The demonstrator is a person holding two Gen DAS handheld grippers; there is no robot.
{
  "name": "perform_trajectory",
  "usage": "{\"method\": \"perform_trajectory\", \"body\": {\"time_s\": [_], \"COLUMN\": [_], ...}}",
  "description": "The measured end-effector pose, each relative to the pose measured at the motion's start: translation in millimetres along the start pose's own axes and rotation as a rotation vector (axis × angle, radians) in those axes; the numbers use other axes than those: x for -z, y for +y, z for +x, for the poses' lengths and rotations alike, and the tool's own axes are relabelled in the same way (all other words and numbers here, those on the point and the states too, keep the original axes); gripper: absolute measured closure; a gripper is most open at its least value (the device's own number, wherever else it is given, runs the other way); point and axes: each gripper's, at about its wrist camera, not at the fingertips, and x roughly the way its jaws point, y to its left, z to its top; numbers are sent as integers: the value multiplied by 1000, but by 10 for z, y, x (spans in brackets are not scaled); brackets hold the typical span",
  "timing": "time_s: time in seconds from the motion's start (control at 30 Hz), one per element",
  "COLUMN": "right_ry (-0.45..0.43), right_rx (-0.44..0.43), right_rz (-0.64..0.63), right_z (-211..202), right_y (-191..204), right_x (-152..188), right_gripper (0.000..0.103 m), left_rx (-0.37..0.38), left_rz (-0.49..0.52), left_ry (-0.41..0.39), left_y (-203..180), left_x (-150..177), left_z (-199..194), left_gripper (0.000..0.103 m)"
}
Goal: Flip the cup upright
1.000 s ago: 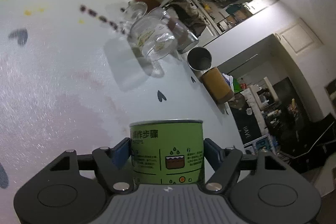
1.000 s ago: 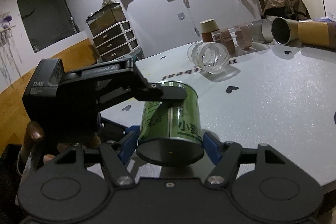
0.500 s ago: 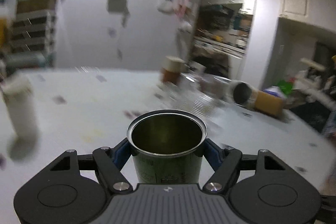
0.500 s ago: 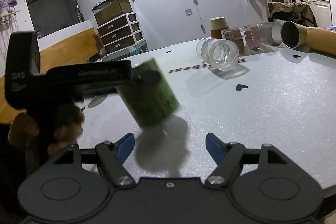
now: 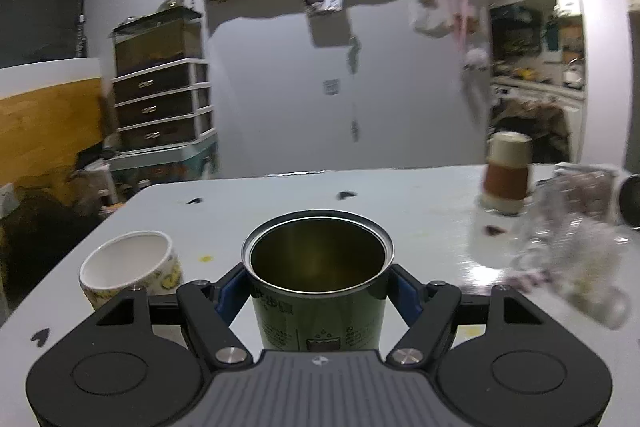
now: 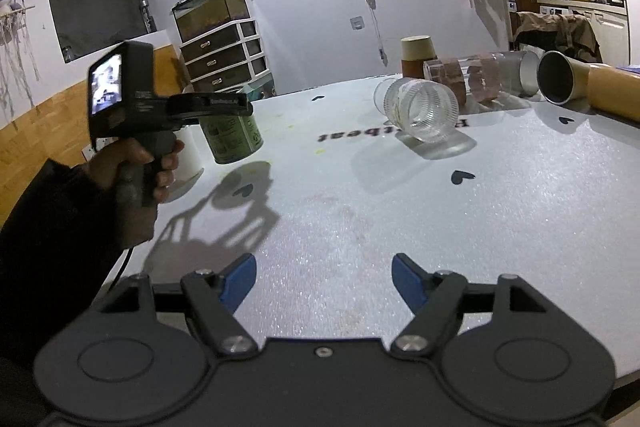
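My left gripper [image 5: 318, 285] is shut on a green metal cup [image 5: 318, 283], which stands mouth up with its dark inside showing. In the right wrist view the same green cup [image 6: 232, 139] hangs a little above the white table [image 6: 360, 227] at the left, slightly tilted, in the left gripper [image 6: 218, 105]. My right gripper [image 6: 320, 277] is open and empty, low over the table's near side.
A white ceramic cup [image 5: 128, 273] stands upright left of the green cup. A clear ribbed cup [image 6: 418, 109] lies on its side. Behind it are an upside-down paper cup [image 6: 418, 57], a clear glass [image 6: 472, 77], a steel cup [image 6: 554, 77] and a brown tube [image 6: 616, 91], lying down.
The left gripper turned the green cup from lying sideways to mouth up and carried it left, away from the right gripper. The right gripper stayed open and empty.
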Motion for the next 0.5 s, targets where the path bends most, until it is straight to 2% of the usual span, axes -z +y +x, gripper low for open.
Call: {"method": "perform_trajectory", "body": {"time_s": [0.23, 0.5], "right_ry": [3, 3], "right_rx": [7, 13], "right_rz": [0, -12], "right_z": [53, 108], "right_y": [16, 77], "right_x": [-34, -58], "right_gripper": [28, 28], "left_rx": [-81, -62], "left_rz": [34, -28], "left_ry": [-6, -1], "left_y": [30, 120], "left_x": [66, 104], "left_z": [189, 239], "left_gripper": [29, 28]}}
